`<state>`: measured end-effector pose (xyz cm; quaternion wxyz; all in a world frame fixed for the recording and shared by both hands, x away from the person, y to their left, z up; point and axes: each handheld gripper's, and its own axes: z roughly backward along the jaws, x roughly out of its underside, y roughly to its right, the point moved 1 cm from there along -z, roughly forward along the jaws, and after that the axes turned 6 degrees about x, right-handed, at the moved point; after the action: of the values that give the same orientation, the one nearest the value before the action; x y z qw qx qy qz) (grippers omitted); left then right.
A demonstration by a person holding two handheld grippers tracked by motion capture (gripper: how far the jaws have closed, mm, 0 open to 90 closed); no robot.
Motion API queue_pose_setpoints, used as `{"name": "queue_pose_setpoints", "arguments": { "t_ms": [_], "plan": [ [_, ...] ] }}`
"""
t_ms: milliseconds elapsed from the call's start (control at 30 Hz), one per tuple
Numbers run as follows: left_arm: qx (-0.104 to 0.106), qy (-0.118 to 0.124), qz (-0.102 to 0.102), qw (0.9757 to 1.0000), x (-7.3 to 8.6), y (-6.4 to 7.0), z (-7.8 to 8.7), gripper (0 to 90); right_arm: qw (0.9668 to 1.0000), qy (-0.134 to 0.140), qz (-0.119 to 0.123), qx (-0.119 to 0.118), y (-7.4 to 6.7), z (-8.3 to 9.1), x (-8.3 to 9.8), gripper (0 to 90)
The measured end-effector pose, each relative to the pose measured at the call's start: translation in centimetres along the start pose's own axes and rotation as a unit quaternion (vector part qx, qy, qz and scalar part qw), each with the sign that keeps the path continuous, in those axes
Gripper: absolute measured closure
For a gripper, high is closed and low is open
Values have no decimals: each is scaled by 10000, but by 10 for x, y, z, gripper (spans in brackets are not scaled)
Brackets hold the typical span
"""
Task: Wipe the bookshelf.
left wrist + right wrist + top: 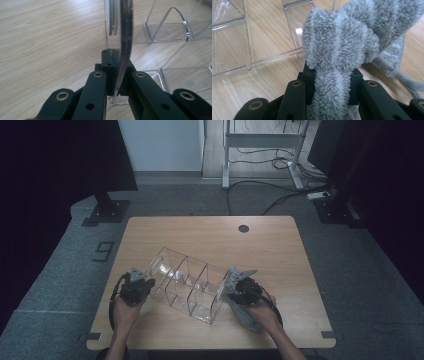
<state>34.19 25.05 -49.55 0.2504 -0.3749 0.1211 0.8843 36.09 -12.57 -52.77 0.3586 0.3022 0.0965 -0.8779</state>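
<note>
Wooden table; right tool view reveals clamped grey cloth.

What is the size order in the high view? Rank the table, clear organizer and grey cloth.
1. Table, largest.
2. Clear organizer, lying across the table's middle.
3. Grey cloth, smallest, though partly hidden by the right hand.

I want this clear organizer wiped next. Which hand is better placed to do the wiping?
The right. Its tool is already shut on the grey cloth, right beside the clear organizer. The left tool is clamped on the organizer's wall, so it is better suited to steadying.
</note>
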Motion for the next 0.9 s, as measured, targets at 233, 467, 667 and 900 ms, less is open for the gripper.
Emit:
{"name": "queue_pose_setpoints", "arguments": {
  "t_ms": [233, 467, 667, 900],
  "plan": [
    [-117, 7, 44, 9999, 0, 2, -1, 871, 9999, -33, 76, -72, -5, 2, 0, 683],
    [-144, 9, 53, 9999, 0, 3, -1, 871, 9997, -74, 163, -176, -12, 5, 0, 683],
    [-140, 14, 57, 9999, 0, 3, -1, 872, 9993, -107, 233, -289, -19, 7, 2, 683],
    [-150, 16, 63, 9999, 0, 3, -1, 872, 9980, -151, 382, -480, -30, 11, 6, 683]
  ]
}}
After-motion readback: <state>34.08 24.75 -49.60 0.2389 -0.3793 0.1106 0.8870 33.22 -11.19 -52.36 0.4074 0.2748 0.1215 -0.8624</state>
